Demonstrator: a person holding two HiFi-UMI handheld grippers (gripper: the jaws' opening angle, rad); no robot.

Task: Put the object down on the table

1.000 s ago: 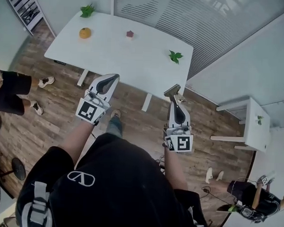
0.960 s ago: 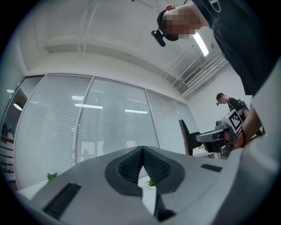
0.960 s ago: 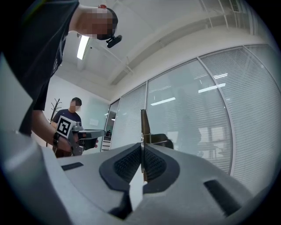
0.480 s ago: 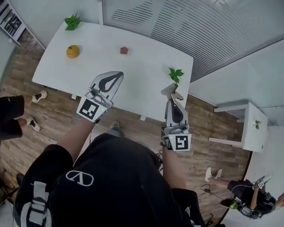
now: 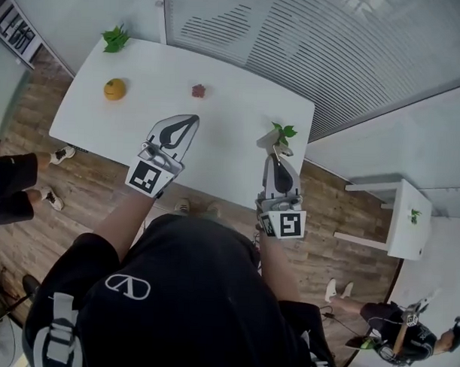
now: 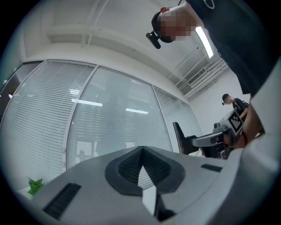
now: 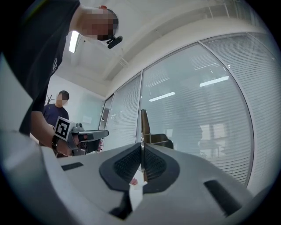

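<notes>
My right gripper is shut on a thin flat brown object that sticks out edge-on beyond the pads. It hangs above the near right part of the white table, close to a green leaf sprig. My left gripper is shut with nothing between its pads and hovers over the table's near middle. Both gripper cameras point up at the glass wall. The left gripper view shows the right gripper with the dark flat object.
On the table lie an orange fruit, a small red object and a second green sprig at the far left corner. A small white side table stands right. People stand at left and lower right.
The table has come nearer in the head view, and both grippers now hang over its near edge instead of the floor. The jaws have stayed shut throughout.
</notes>
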